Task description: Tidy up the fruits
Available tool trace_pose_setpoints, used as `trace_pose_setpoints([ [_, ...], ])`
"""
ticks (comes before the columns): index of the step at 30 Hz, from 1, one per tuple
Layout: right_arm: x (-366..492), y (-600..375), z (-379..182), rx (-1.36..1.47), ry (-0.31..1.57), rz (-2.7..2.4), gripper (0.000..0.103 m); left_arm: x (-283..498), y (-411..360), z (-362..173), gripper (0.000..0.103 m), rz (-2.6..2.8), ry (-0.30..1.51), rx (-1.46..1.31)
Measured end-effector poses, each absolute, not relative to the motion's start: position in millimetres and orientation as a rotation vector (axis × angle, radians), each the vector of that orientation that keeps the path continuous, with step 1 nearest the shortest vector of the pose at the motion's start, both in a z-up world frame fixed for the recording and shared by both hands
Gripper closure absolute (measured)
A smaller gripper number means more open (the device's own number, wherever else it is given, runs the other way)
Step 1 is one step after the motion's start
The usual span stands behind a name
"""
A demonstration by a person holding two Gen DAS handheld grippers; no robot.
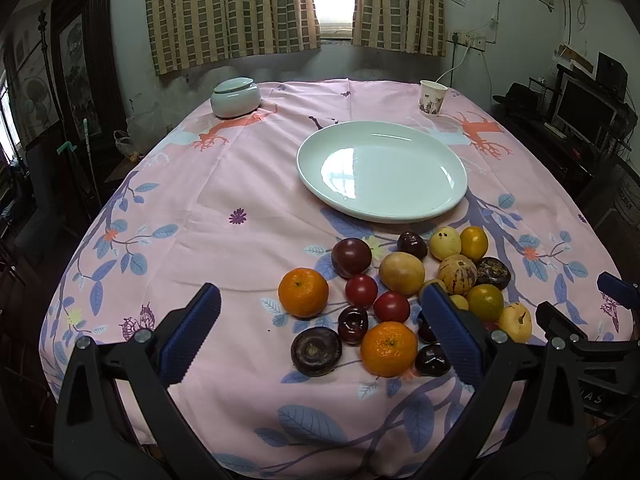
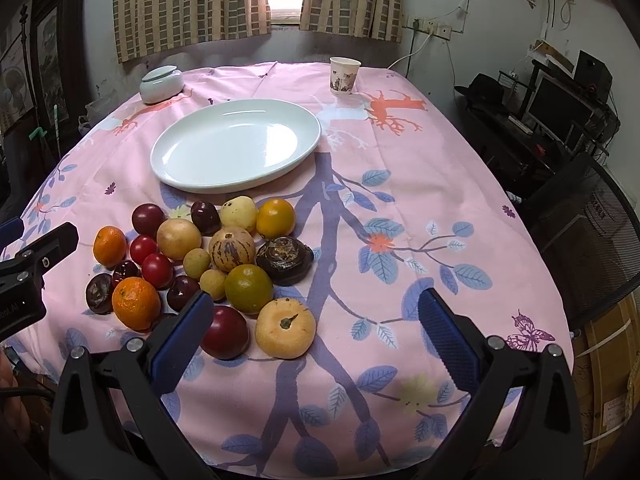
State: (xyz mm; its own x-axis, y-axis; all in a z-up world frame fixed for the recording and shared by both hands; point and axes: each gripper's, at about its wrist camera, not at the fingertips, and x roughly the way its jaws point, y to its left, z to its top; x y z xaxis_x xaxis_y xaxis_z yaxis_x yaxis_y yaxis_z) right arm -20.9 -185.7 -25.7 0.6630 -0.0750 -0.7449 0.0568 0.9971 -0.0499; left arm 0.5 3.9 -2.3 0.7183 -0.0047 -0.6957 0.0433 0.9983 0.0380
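The fruits lie in one loose cluster on the pink cloth of the tabletop (image 1: 224, 184), just at 6 o'clock of the empty white plate (image 1: 382, 170), many of them touching. From left to right in the left wrist view: an orange mandarin (image 1: 303, 292), a dark flat-topped fruit (image 1: 316, 351), two red tomatoes (image 1: 361, 290), a second mandarin (image 1: 389, 349), a tan round fruit (image 1: 401, 273), a striped fruit (image 1: 457, 273) and a pale yellow fruit (image 1: 515, 322). All are probably light, round and liable to roll. The tomatoes and dark plums are likely smooth, soft-skinned and easily bruised; the mandarins offer a firmer, grippier peel. Take each fruit across its widest girth with light pressure, starting at the cluster's edge so that neighbours are not pushed. The left tongs (image 1: 320, 330) stand fully apart and hold nothing, above the cluster's near left part. The right tongs (image 2: 316, 338) also stand fully apart and empty; the dimpled yellow fruit (image 2: 285, 329) and a dark red plum (image 2: 225, 332) appear between the fingers, with no contact visible.
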Motion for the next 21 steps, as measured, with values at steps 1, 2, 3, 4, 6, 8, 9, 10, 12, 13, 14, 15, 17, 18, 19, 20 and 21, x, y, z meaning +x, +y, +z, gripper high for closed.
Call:
trace_pose_setpoints([
  [1, -21.0, -185.8, -25.4, -0.022, 0.843, -0.075, 0.001, 0.5, 4.0, -2.5, 0.002, -0.028, 0.770, 0.052],
  [2, -21.1, -185.6, -25.6, -0.022, 0.843, -0.074, 0.001, 0.2, 3.3, -2.4, 0.002, -0.028, 0.769, 0.052],
  [3, -21.1, -185.8, -25.8, -0.022, 0.843, -0.075, 0.001, 0.7, 3.4, -3.1, 0.002, -0.029, 0.771, 0.052],
  [4, -21.1, -185.1, -26.1, -0.022, 0.844, -0.074, 0.001, 1.0, 3.9, -3.5, 0.002, -0.031, 0.773, 0.051],
  [6, -20.3, -184.6, -27.1, -0.022, 0.847, -0.071, 0.001, 1.7, 4.2, -4.9, 0.002, -0.035, 0.776, 0.048],
  [8, -19.6, -183.7, -28.6, -0.025, 0.849, -0.069, 0.001, 1.9, 3.3, -5.8, 0.002, -0.034, 0.777, 0.047],
  [9, -19.3, -183.2, -29.1, -0.026, 0.850, -0.068, 0.001, 1.9, 3.3, -5.9, 0.002, -0.034, 0.776, 0.047],
  [10, -18.9, -182.8, -28.9, -0.026, 0.852, -0.066, 0.001, 2.2, 3.5, -6.1, 0.002, -0.034, 0.775, 0.046],
  [12, -18.3, -182.2, -29.2, -0.027, 0.856, -0.065, 0.001, 2.8, 4.0, -6.4, 0.002, -0.035, 0.777, 0.043],
  [13, -17.9, -181.6, -29.4, -0.029, 0.858, -0.064, 0.001, 3.1, 4.5, -6.8, 0.002, -0.036, 0.777, 0.041],
  [14, -17.5, -181.4, -29.7, -0.029, 0.859, -0.063, 0.001, 3.0, 4.3, -6.8, 0.002, -0.035, 0.777, 0.042],
  [15, -17.4, -180.9, -30.0, -0.030, 0.860, -0.062, 0.001, 3.0, 4.3, -6.7, 0.002, -0.034, 0.776, 0.043],
  [17, -16.7, -180.5, -30.5, -0.032, 0.862, -0.060, 0.001, 3.3, 4.5, -7.1, 0.002, -0.034, 0.775, 0.043],
  [18, -16.5, -180.4, -30.6, -0.032, 0.864, -0.059, 0.001, 3.9, 5.3, -7.4, 0.002, -0.034, 0.775, 0.042],
  [19, -16.3, -180.1, -31.1, -0.033, 0.865, -0.058, 0.001, 4.0, 5.6, -7.2, 0.002, -0.034, 0.776, 0.041],
  [20, -16.1, -179.9, -31.3, -0.034, 0.866, -0.058, 0.001, 4.6, 5.7, -7.9, 0.002, -0.035, 0.777, 0.040],
  [21, -15.9, -179.4, -31.4, -0.035, 0.866, -0.058, 0.001, 4.0, 5.4, -7.4, 0.002, -0.034, 0.777, 0.041],
])
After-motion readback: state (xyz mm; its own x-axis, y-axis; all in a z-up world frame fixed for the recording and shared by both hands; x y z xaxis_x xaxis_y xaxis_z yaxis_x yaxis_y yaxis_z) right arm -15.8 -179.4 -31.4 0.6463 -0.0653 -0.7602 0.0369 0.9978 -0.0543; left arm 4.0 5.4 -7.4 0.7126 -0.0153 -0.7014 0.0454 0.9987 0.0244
